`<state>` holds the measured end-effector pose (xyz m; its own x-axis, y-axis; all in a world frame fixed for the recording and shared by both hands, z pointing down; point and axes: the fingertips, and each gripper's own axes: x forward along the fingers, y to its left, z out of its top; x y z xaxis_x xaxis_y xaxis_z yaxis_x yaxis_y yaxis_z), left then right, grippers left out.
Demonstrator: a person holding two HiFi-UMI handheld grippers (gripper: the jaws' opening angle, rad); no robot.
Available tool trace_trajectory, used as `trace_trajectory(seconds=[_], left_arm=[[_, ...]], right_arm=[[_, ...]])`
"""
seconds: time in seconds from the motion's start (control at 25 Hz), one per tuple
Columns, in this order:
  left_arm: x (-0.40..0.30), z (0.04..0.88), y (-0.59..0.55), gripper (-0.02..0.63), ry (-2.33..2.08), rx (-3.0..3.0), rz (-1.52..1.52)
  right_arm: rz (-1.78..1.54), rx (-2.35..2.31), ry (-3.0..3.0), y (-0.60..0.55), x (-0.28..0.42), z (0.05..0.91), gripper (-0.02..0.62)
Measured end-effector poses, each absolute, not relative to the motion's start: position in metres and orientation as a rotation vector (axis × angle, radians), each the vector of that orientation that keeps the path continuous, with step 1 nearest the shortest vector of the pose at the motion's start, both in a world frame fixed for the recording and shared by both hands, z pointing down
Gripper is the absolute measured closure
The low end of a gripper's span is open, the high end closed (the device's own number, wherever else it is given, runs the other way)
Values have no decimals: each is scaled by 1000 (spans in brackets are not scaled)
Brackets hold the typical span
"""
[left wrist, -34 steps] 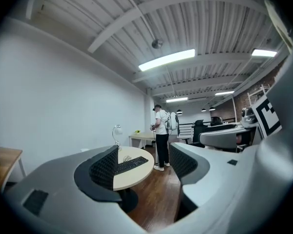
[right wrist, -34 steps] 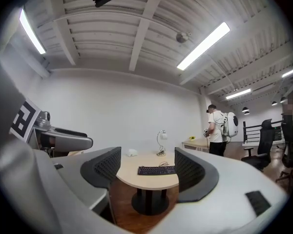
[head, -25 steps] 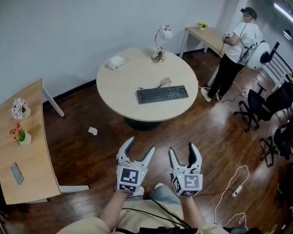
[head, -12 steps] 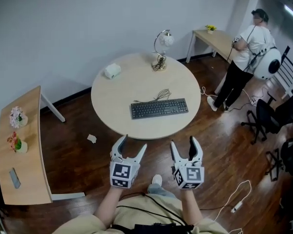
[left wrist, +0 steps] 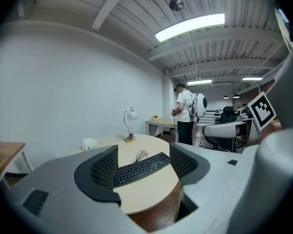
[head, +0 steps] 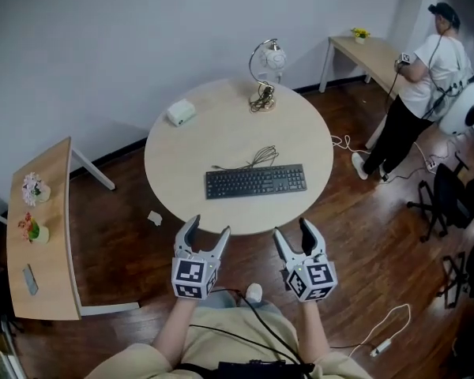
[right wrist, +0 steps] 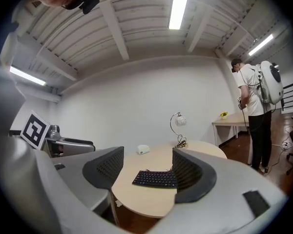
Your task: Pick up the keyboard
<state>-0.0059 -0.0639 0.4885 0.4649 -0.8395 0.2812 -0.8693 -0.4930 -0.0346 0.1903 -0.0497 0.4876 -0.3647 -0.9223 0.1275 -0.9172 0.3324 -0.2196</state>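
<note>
A black keyboard (head: 256,181) lies flat near the front of a round light-wood table (head: 182,152), its cable coiled behind it. Both grippers hover side by side just short of the table's near edge, pointing at the keyboard and apart from it. My left gripper (head: 208,229) is open and empty; in the left gripper view the keyboard (left wrist: 141,167) shows between its jaws, farther off. My right gripper (head: 292,231) is open too, its jaws closing with nothing between them; the keyboard (right wrist: 155,179) lies ahead of it.
On the table's far side stand a desk lamp (head: 265,73) and a small white box (head: 180,113). A person (head: 426,77) stands at the back right by a desk. A side table (head: 39,243) with flower pots is at the left, office chairs (head: 450,204) at the right.
Both grippers have moved forward to the table's near edge, so the keyboard is much nearer. The right jaws look a little narrower.
</note>
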Motion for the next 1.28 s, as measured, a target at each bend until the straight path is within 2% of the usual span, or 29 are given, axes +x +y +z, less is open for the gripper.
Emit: trace_trajectory(seconds=[0.28,0.88,1.12,1.28], left_arm=[[-2,546,-83,294,-1467,2471,503],[-40,696,-209,294,-1239,2143,549],[-68,731,-244,294,-1092,2036,503],[-71,742,-267,330,-973,2025,471]], right_arm=[[-505,-1779,2616,-84,202,537,279],[-1135,-1739,2579,-195,234,671,279],[-1291,-1721,2592,-230,246,719,279],[-1377,-1719,2552,-248,261,719,279]])
